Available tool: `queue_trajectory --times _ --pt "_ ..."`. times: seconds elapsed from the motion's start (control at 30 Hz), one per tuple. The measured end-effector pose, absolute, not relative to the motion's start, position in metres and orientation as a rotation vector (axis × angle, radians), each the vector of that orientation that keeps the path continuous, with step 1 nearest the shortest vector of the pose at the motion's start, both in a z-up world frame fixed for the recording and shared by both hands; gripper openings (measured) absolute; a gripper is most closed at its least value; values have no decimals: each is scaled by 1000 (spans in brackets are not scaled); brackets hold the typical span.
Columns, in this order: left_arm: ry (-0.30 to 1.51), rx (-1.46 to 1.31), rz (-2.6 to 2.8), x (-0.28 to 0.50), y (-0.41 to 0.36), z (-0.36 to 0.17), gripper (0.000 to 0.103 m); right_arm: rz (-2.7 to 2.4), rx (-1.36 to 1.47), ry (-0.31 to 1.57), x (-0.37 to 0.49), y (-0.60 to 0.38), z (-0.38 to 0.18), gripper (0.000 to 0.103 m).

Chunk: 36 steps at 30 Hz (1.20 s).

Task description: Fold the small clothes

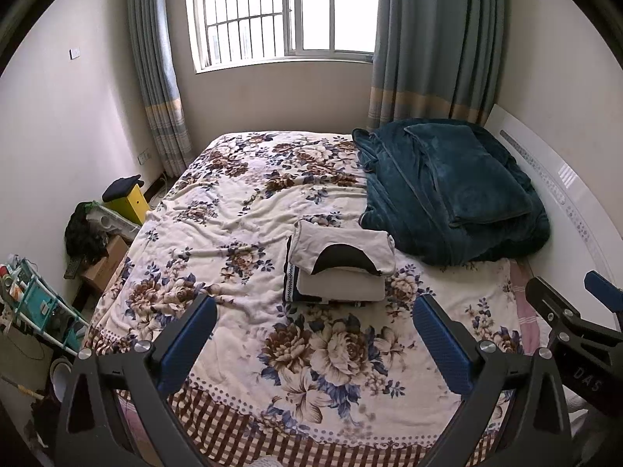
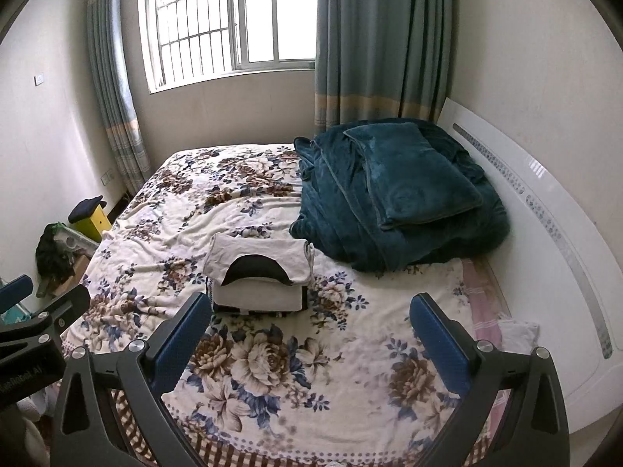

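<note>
Left gripper (image 1: 314, 334) held above the near end of the bed, jaws spread wide with nothing between the blue pads (image 1: 442, 344) but the floral blanket (image 1: 233, 210) below. Right gripper (image 2: 310, 332) likewise raised over the near end, jaws parted and empty, blue pads (image 2: 438, 342) well apart. Just beside each other: the right one visible at the right edge of the left wrist view, the left one at the left edge of the right wrist view. Folded small clothes stacked in a pile (image 1: 340, 268) near the middle of the bed, beyond both sets of fingers and touched by neither; on top a white shirt (image 2: 259, 258) with a dark collar opening facing the cameras, under it a white folded piece, and at the bottom something dark with a patterned edge. Close behind and to the right of the pile, a teal plush blanket (image 1: 447, 194) heaped against the white headboard (image 2: 545, 210), with a folded teal layer lying on top of it. Beyond the bed, a barred window (image 1: 288, 11) between grey-blue curtains (image 2: 373, 39). On the floor to the left, a yellow box (image 1: 130, 202) with a dark cap on it, a cardboard box (image 1: 105, 266), and a teal rack (image 1: 37, 303).
</note>
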<state>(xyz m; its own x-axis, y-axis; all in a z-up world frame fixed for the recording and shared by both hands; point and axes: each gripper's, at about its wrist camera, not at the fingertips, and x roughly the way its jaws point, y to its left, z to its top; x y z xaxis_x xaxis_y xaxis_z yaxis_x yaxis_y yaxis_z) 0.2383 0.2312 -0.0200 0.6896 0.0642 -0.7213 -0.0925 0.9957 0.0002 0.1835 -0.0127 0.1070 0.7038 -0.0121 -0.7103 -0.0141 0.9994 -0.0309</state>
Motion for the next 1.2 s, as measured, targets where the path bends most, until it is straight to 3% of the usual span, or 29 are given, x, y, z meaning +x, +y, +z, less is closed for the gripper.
queue_trajectory --times 1.2 --pt "805 -35 89 235 236 -21 103 9 -28 801 178 -4 104 103"
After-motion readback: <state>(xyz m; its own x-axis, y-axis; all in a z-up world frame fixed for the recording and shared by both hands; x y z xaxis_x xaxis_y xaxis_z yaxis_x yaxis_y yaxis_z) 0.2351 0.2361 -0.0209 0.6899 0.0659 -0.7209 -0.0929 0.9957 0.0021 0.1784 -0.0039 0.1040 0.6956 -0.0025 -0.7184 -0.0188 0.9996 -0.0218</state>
